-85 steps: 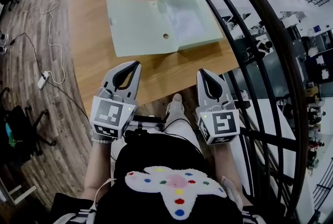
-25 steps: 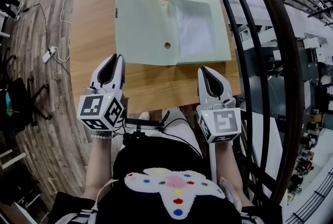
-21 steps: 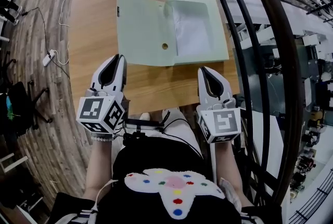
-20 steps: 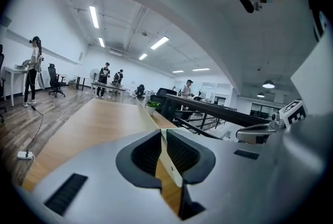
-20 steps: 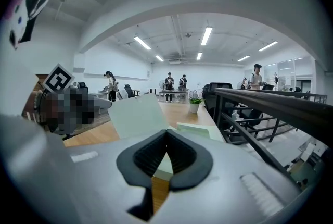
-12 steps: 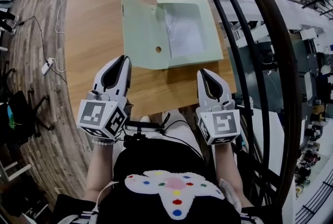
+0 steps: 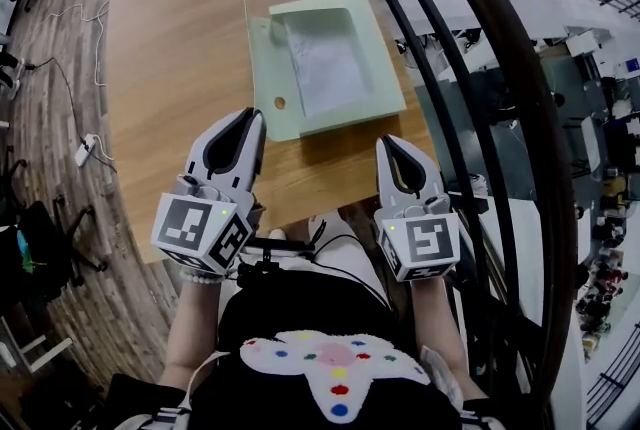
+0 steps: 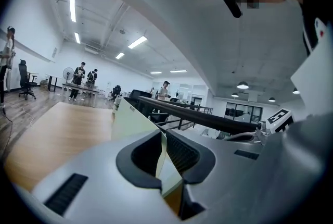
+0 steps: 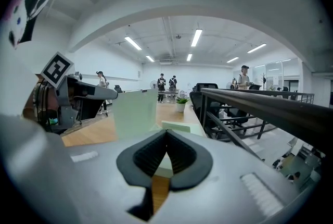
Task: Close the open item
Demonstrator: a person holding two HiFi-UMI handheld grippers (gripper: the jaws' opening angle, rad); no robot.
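- And here we are: the pale green cardboard box file [image 7: 385,93] lies on the light wooden table [image 7: 170,48], over toward the table's right edge, beside the black metal railing [image 7: 470,68].
- It's half open. Its hinged cover [image 7: 245,28] stands upright on the left side, so the head view sees it edge-on, as a thin line.
- The left gripper [image 7: 256,118] is at the cover's near end. Its jaws have just been closing, and in the left gripper view they are narrow, pinched on the thin green edge of the cover [image 8: 132,119].
- Inside the file: the shallow tray [image 7: 355,10] is open to the camera, and white paper [image 7: 322,68] lies flat in it, filling most of the floor.
- A round hole [image 7: 279,102] shows in the green strip between the cover and the tray, at the near end.
- The right gripper [image 7: 386,142] hangs just short of the tray's near edge, apart from it. Its own view shows the jaw tips pressed together, with nothing between them.
- From that right gripper view, the raised cover [image 9: 134,113] is at the left and the tray's rim [image 9: 179,126] lies low beyond the tips.
- At the far end of the table stands a small green plant in a white pot [image 9: 181,101].
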